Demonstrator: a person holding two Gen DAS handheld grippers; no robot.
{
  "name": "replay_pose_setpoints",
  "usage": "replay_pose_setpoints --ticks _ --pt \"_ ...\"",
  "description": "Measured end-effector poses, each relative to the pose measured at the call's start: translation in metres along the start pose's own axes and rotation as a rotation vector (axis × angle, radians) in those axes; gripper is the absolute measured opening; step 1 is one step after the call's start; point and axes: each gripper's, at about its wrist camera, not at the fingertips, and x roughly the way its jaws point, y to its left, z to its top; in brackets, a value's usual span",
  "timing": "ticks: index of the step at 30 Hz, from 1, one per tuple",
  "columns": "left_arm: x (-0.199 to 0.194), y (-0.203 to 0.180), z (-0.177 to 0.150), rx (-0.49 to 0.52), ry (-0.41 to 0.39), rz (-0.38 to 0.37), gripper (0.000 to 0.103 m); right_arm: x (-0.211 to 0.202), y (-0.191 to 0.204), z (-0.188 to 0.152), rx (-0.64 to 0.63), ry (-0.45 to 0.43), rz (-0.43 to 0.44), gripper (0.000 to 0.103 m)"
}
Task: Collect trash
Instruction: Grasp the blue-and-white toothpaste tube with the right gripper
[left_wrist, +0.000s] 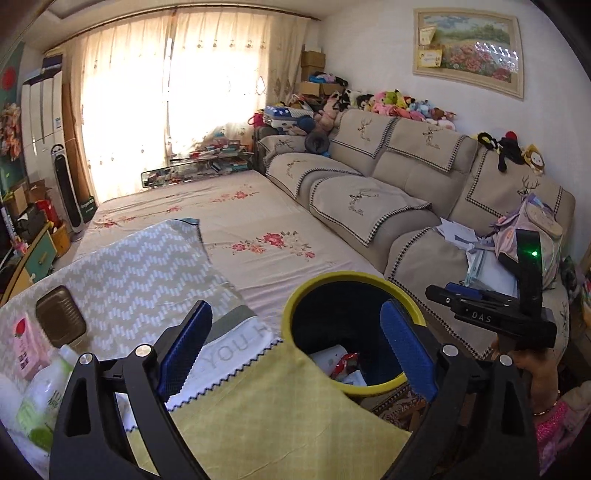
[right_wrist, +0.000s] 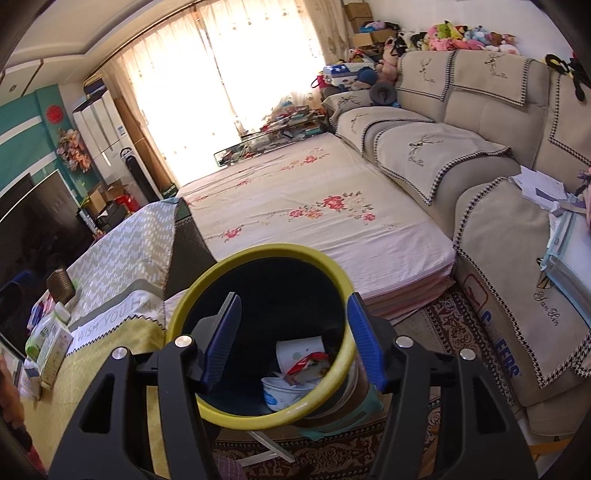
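Cluttered living room: bright curtained window (left_wrist: 177, 92) washing out the back, beige sofa (left_wrist: 406, 177) along the right, floral-sheet mattress (right_wrist: 314, 206) on the floor. In front of you a table with a yellow-green cloth (left_wrist: 266, 413), its near edge cut off by the frame. The yellow-rimmed trash bin (right_wrist: 258, 332) stands beside the table's corner, on the patterned rug (right_wrist: 454, 332). Inside it: a white cup (right_wrist: 299, 354), a red wrapper (right_wrist: 306, 363) and another white container, partly hidden by the rim; the bin's dark depth is hard to read.

Your left gripper (left_wrist: 295, 350) has its blue pads spread wide, nothing between them; the right pad overlaps the bin's mouth. Your right gripper (right_wrist: 295, 339) hangs over the bin, jaws apart and empty, the right pad just outside the rim.

Bottles and cartons (left_wrist: 40, 369) at the table's left edge are cropped, labels unreadable. Your right hand (left_wrist: 535, 373) shows only partly in the left view.
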Motion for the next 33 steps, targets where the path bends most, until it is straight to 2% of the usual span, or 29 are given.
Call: replay_pose_setpoints --ticks 8,13,18,22,26,33 --pt "-0.089 0.067 -0.031 -0.120 -0.068 0.174 0.092 0.015 0.067 -0.011 -0.111 0.053 0.105 0.058" --pt "-0.145 0.119 -0.052 -0.224 -0.112 0.306 0.092 0.026 0.134 -0.026 -0.225 0.108 0.222 0.058" --pt "-0.190 0.156 -0.069 -0.277 -0.155 0.435 0.092 0.030 0.207 -0.050 -0.349 0.169 0.351 0.058" --pt "-0.216 0.177 -0.084 -0.315 -0.173 0.488 0.092 0.022 0.259 -0.068 -0.436 0.193 0.461 0.058" --pt "-0.231 0.188 -0.098 -0.346 -0.176 0.510 0.092 0.009 0.302 -0.084 -0.501 0.214 0.563 0.058" --pt "-0.241 0.193 -0.110 -0.378 -0.179 0.534 0.092 -0.011 0.353 -0.110 -0.620 0.226 0.649 0.058"
